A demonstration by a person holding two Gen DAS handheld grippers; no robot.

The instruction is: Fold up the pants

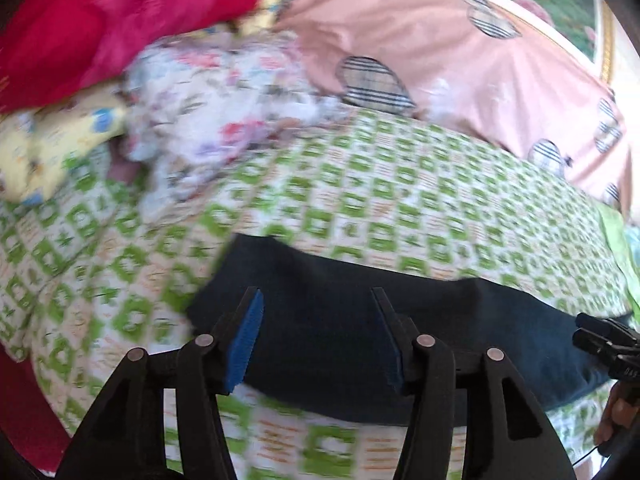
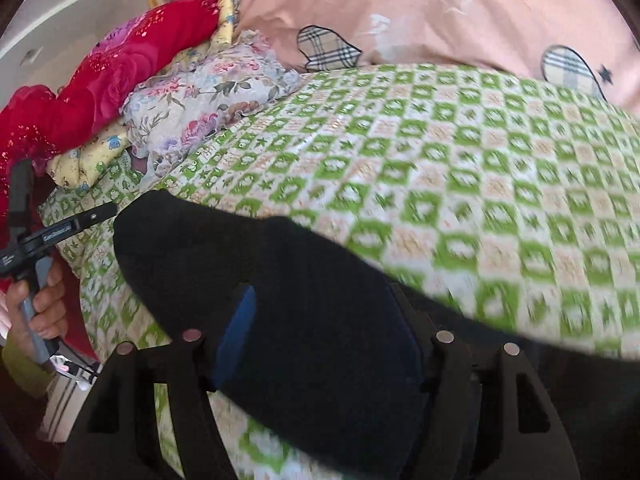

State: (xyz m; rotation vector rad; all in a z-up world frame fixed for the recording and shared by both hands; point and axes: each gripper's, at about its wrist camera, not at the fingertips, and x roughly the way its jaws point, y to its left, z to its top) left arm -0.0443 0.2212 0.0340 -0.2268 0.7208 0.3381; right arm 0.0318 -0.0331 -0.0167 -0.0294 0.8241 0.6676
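The left gripper (image 1: 318, 300) stands wide, its two blue ribbed pads apart and gripping nothing; the dark navy pants (image 1: 360, 320), folded into a soft flat band, lie directly beneath and ahead of it on the green-and-white checked bedspread (image 1: 360, 192). The right gripper (image 2: 320, 300) is also spread, with the pants (image 2: 240, 264) between and under its fingers, untouched by the pads. Beyond both lie one peach pillow (image 1: 460, 52), one floral cloth (image 1: 208, 108) and one red fabric (image 1: 100, 20).
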